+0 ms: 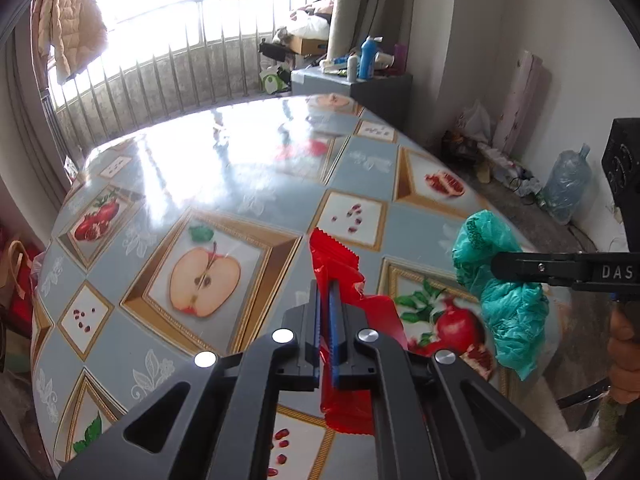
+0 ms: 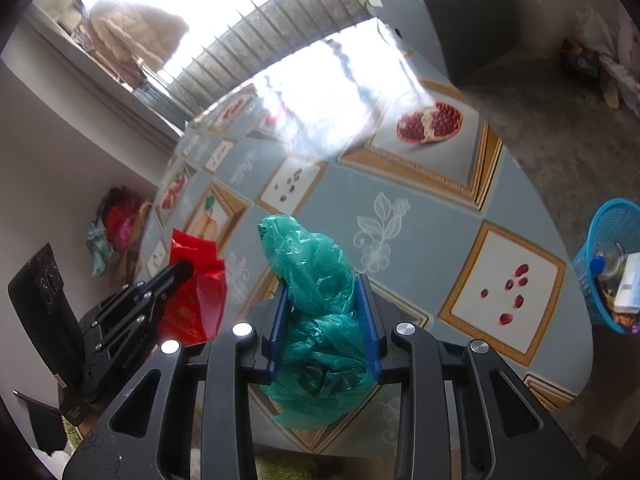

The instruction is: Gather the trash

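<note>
Trash is in both grips, as I read it. My left gripper [image 1: 328, 300] is squeezed nearly shut on the red wrapper [image 1: 340, 264], the foil pinched flat between the blue pads, its free end sticking out past the fingertips and another flap hanging below. My right gripper [image 2: 324, 312] stands wider, its jaws pressed against the bulk of the crumpled green plastic bag [image 2: 316, 280], which swells above and sags beneath them. Both pieces seem lifted off the worktop [image 1: 224, 184], near its edge closest to me, the bag toward the right-hand edge; the two grippers sit close side by side, apart. I judge they are held up like this for carrying off. The blue basket [image 2: 600, 240] on the floor, beyond the worktop's right edge, already has scraps in it, so it looks like the likely drop point. The bag is limp and could slip; the wrapper is thin but firmly nipped.
</note>
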